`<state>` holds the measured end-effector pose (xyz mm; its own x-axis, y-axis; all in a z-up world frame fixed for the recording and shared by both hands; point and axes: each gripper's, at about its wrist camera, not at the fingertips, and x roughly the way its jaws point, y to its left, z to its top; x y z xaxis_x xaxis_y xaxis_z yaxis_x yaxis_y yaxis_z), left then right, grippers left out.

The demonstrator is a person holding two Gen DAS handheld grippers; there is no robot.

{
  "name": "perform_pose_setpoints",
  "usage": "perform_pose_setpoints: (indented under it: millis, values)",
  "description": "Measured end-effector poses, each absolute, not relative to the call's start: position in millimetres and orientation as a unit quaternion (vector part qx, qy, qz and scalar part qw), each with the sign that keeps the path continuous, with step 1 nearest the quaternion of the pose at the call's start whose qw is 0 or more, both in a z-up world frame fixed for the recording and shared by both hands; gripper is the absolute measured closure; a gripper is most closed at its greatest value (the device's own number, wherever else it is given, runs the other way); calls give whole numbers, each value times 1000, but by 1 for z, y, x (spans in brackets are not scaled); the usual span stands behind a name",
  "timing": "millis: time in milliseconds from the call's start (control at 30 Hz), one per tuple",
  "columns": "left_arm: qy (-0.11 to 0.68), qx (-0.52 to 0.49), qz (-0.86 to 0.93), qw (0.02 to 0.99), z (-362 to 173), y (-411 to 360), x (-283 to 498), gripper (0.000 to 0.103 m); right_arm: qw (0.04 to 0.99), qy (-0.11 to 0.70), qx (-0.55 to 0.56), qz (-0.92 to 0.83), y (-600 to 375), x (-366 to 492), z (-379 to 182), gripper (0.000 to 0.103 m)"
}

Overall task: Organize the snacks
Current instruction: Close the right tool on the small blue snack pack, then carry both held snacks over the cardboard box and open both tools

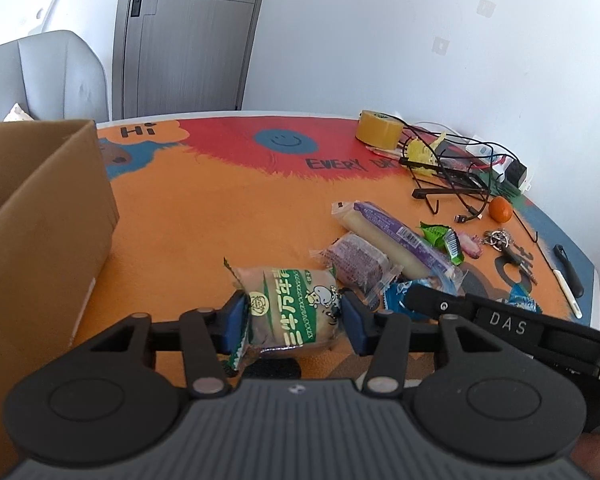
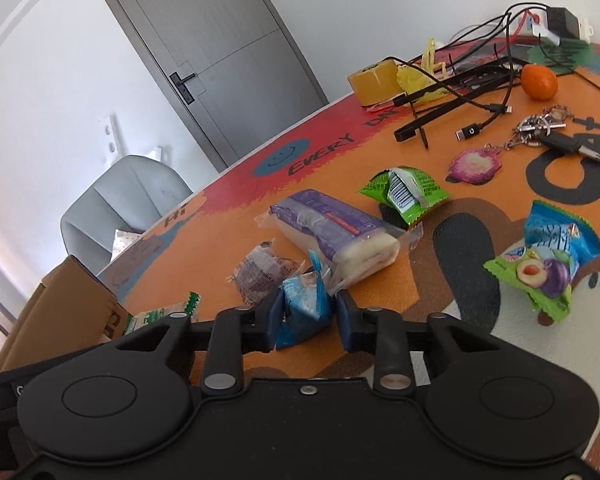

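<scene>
I am pinching a soft, pillow-shaped bun in a crinkly clear wrapper with green print in my left tool; its blue pads are pressing both long sides of the packet, jaws part-way closed around it. Off to the left of this tool a plain corrugated cardboard box is standing open-topped on the surface, which is covered by a fuzzy orange and red printed mat.

My right tool is squeezing a small glossy blue foil packet, jaws nearly together and the wrapper puckering between the pads. Just ahead of it a dark purple cake in clear film is lying flat, and beside that a long rectangular cream sandwich loaf in purple-banded plastic. Farther ahead a crumpled green sachet is sitting, torn open. To the right of the tool a shiny blue and green bag printed with plums is resting on the mat.

Well beyond the snacks are a round orange fruit, a squat roll of tan tape, tangled black cables and a metal bunch of keys.
</scene>
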<state>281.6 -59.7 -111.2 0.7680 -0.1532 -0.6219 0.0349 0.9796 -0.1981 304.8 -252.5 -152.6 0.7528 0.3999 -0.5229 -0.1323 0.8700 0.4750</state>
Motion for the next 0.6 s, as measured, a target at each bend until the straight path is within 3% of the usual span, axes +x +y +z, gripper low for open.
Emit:
perform_pose_setpoints:
  millis: [600]
  values:
    - [292, -91, -35, 951, -70, -38, 241, 53, 919, 284, 197, 188, -232, 270, -112, 77]
